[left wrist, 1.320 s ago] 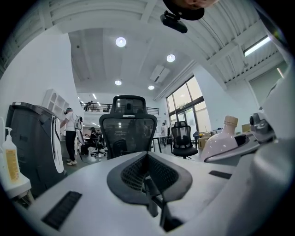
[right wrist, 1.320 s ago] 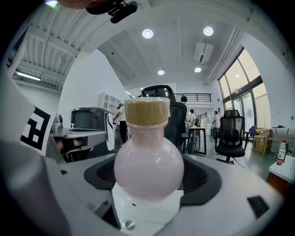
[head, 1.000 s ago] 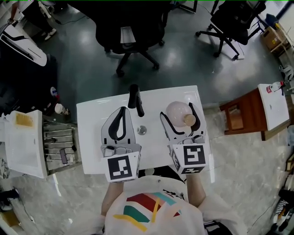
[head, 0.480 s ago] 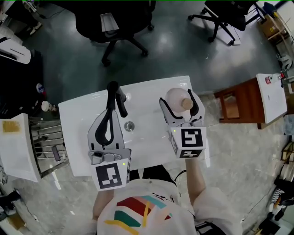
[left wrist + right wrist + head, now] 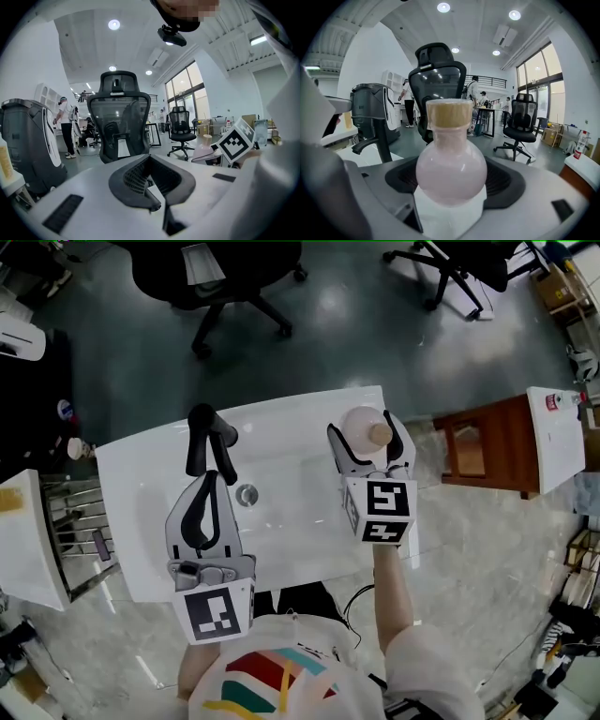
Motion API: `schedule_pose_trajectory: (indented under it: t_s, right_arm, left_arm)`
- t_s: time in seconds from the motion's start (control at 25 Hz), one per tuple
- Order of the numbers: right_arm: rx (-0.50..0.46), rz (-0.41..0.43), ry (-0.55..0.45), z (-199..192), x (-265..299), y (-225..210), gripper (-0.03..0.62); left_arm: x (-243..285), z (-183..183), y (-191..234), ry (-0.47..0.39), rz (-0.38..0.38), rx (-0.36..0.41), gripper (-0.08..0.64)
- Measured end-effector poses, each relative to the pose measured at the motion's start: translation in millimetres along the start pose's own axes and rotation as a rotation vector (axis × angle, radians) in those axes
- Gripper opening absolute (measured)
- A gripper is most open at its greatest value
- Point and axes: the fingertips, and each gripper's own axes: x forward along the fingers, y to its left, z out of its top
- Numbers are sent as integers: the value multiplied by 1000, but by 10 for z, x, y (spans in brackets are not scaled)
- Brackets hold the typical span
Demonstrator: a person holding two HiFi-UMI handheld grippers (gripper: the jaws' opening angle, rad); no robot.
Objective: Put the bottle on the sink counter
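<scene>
The right gripper [image 5: 367, 429] has carried the bottle [image 5: 360, 424] closer to the back right corner of the sink counter [image 5: 281, 432], its jaws clamped on the round pink body. Whether the base touches the counter cannot be told. The left gripper [image 5: 206, 478] hangs by the faucet [image 5: 200, 432], jaws together and empty. Judged: only set-down and release remain.

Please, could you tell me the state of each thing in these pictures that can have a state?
bottle: upright, stopper on, held in the right claw.
right claw: shut on the bottle.
left claw: shut, nothing in it.
faucet: no water seen running.
</scene>
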Motion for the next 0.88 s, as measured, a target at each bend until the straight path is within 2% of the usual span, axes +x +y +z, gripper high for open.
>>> schedule_pose_trajectory:
  t_s: [0.28,0.52,0.88]
  right_arm:
    - [11,-19,51,-272,256,-188,393]
    - [-7,-32,102,-508,461,-290,393]
    - [34,-44,161,-764,680,-410,393]
  left_arm:
    - [37,-121,14,38,9,-12,18]
    - [75,-231,49,55,33,13,18]
    - [71,-323,-2,87,30,7,18]
